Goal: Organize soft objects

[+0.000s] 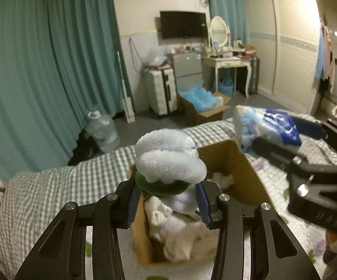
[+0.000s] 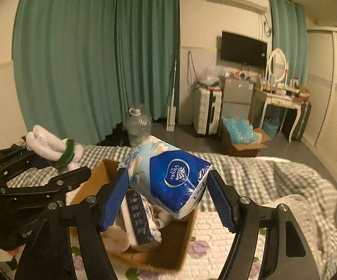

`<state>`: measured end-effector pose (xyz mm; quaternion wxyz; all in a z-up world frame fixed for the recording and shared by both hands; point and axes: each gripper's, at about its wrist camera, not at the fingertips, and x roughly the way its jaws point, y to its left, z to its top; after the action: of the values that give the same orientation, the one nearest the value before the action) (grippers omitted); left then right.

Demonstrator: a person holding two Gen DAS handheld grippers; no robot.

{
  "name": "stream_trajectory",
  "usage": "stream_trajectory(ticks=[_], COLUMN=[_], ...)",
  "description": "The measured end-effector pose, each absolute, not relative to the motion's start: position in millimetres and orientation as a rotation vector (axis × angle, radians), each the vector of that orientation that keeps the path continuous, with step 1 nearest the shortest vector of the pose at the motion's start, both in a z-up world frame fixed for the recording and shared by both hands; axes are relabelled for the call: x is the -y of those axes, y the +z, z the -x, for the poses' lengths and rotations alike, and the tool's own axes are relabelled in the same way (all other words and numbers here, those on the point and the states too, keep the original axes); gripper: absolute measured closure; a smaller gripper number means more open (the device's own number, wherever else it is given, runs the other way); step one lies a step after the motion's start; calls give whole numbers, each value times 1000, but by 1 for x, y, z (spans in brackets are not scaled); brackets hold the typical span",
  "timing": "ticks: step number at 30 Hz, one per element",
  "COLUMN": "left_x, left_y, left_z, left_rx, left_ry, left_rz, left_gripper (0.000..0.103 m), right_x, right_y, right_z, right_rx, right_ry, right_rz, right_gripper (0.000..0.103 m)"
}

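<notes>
Cardboard box [image 2: 94,184] sits open on the bed [image 1: 59,186], part full of pale cloths and a wrapped tissue pack, and both held things hang in the air over it. The left gripper [image 1: 168,201] has its fingers [image 1: 133,200] closed on a plush toy [image 1: 168,163], pale blue-white fluff with a dark green band, pinched low down so most of its bulk stands above the pads. The right gripper [image 2: 168,198] holds a Vinda tissue pack [image 2: 168,182] tilted across its blue pads, clamped at the two ends of the soft wrapper. As I judge it, the tissue pack is the likelier one to go: the plastic film is slick, the pack is squashy and held at a slant, so a quick swing could let it slide out and drop on the box rim or the quilt. The plush toy is top-heavy in its grip and could tip or pull free if it is snagged on the box wall. The two grippers are also near each other above the same box, so they could knock together if both go down at once. On the blue panel of the pack the word "Vinda" reads clearly inside a white ring with a swirl mark; the smaller print along the pale edge is too blurred to read.
</notes>
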<state>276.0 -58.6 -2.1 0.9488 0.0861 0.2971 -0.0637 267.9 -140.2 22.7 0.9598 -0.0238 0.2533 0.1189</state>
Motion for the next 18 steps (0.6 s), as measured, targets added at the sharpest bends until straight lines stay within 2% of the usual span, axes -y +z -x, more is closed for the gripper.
stream_trajectory(ticks=[8,9,11,12,13,14,18], left_x=[53,52,54,56,58,59,62], left_y=[-57,-62,-72,-74,-75,-76,-70], left_z=[-329,-330,-332,-332,-330,-330,-321], left_rx=[-688,-694,-700,-697,-697,-700,-679], left_ry=[-104,-109,-122,-127,-126,-125,-117], left_rz=[-226,-228,-253,-268,-283,-295,-319], left_gripper=[60,56,55,51,45,44,43], right_x=[139,139,139,139,140,141,147], right_y=[-33,-36,-40,-42,-43,-43,-34], right_z=[-334,-337,-344,-346,-347,-348,-336], right_rx=[-599,-599,-610,-620,-622,-623,-611], right_ry=[241,241,252,262,260,247,214], right_rz=[-17,-20,-35,-45,-50,-47,-56], right_gripper=[34,34,30,28,21,16,14])
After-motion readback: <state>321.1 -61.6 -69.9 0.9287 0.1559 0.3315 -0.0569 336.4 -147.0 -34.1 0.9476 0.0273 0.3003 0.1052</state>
